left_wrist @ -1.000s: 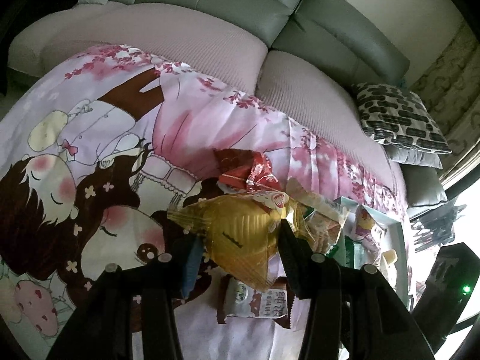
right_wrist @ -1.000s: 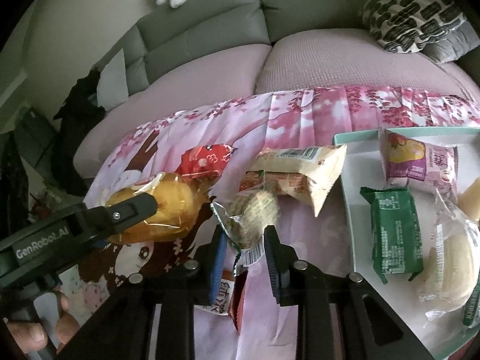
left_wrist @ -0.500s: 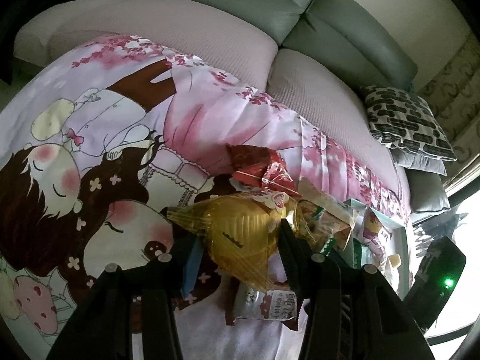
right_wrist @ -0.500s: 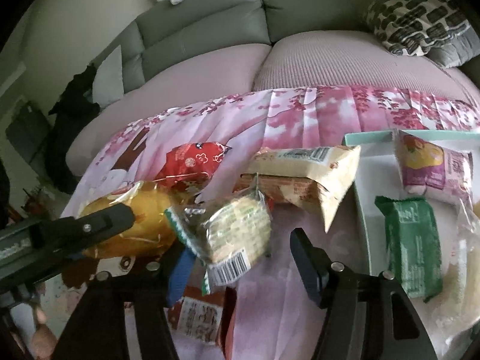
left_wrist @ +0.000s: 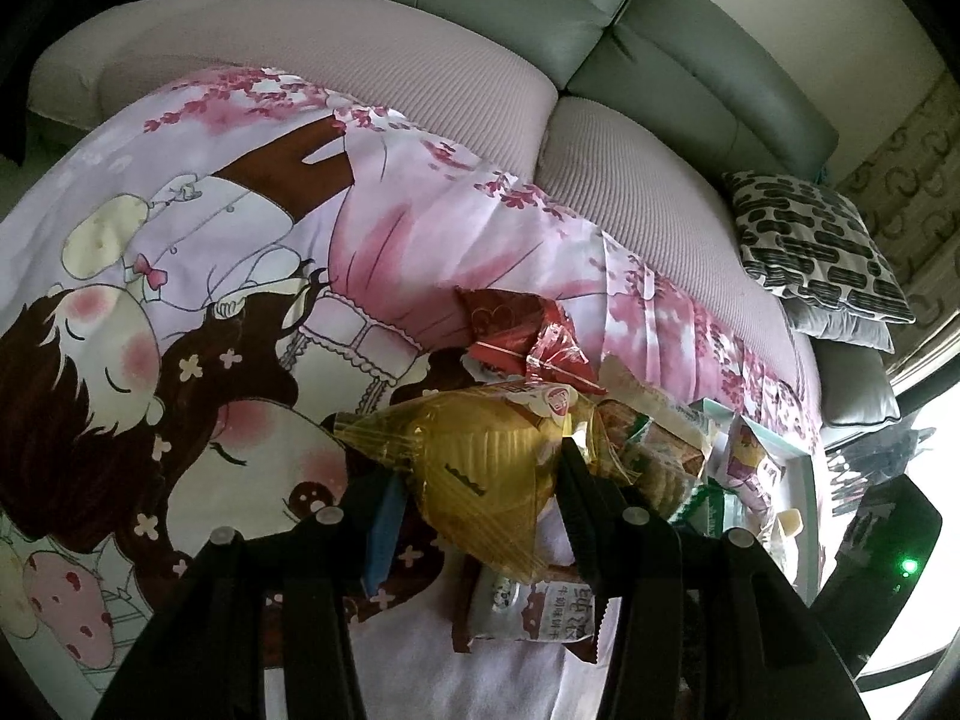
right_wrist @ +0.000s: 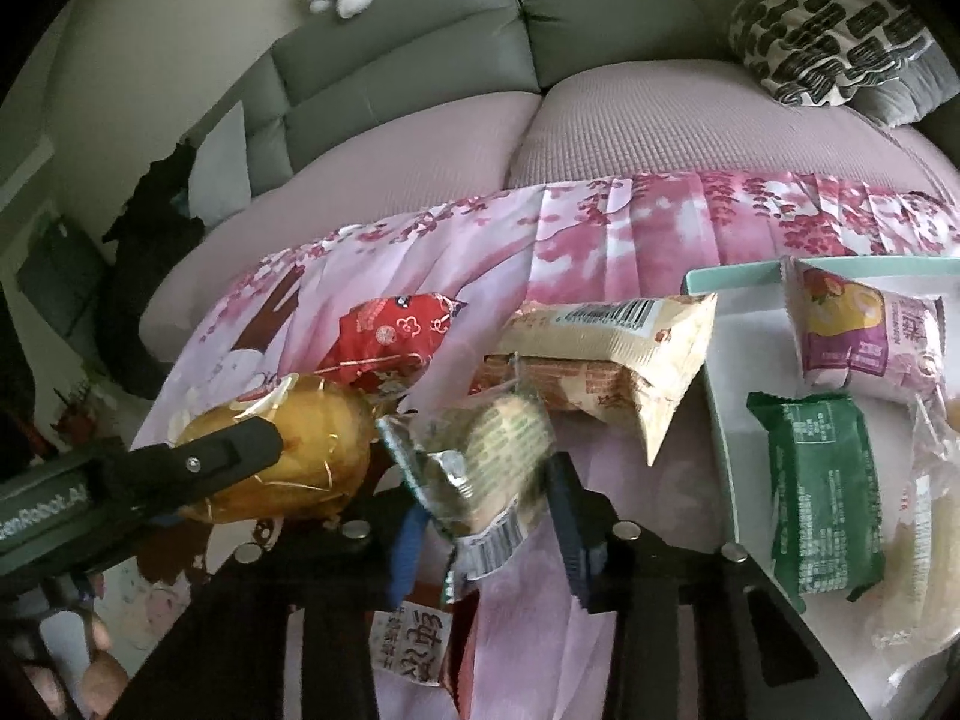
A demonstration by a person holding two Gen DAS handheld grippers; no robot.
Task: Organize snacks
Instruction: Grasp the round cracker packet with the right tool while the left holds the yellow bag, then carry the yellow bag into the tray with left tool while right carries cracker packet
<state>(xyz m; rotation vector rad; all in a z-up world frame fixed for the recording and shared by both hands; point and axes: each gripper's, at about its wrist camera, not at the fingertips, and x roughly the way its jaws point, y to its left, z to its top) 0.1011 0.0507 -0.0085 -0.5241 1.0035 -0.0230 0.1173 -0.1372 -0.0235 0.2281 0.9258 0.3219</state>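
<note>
We see the left tool [left_wrist: 474,480] clenched on a yellow cake pack [left_wrist: 480,468], its fingers pressing both sides, at lower centre of the left wrist view. In the right wrist view that same pack sits at left-centre, w/ the tool arm across its front. The right tool [right_wrist: 486,516] sits at lower centre of its own view; its jaws are closing round a green-print cracker pack [right_wrist: 492,468], which is between them, tilted, foil end toward lower left. Image is blurred there, so we can't tell if both pads press it yet.

Under both tools, bottom centre, a white-and-brown pack [right_wrist: 414,636] lies on the pink cartoon cloth [left_wrist: 180,240] covering the surface. A red pack [right_wrist: 390,342] lies above & just beyond the yellow one; a cream pack [right_wrist: 606,330] lies right of it, atop an orange-red pack [right_wrist: 564,384]. At right, a teal-rimmed tray [right_wrist: 720,420] holds a green pack [right_wrist: 822,492], a purple pack [right_wrist: 870,336] & a clear-wrapped bun [right_wrist: 924,576]. Sofa [right_wrist: 420,120] behind.
</note>
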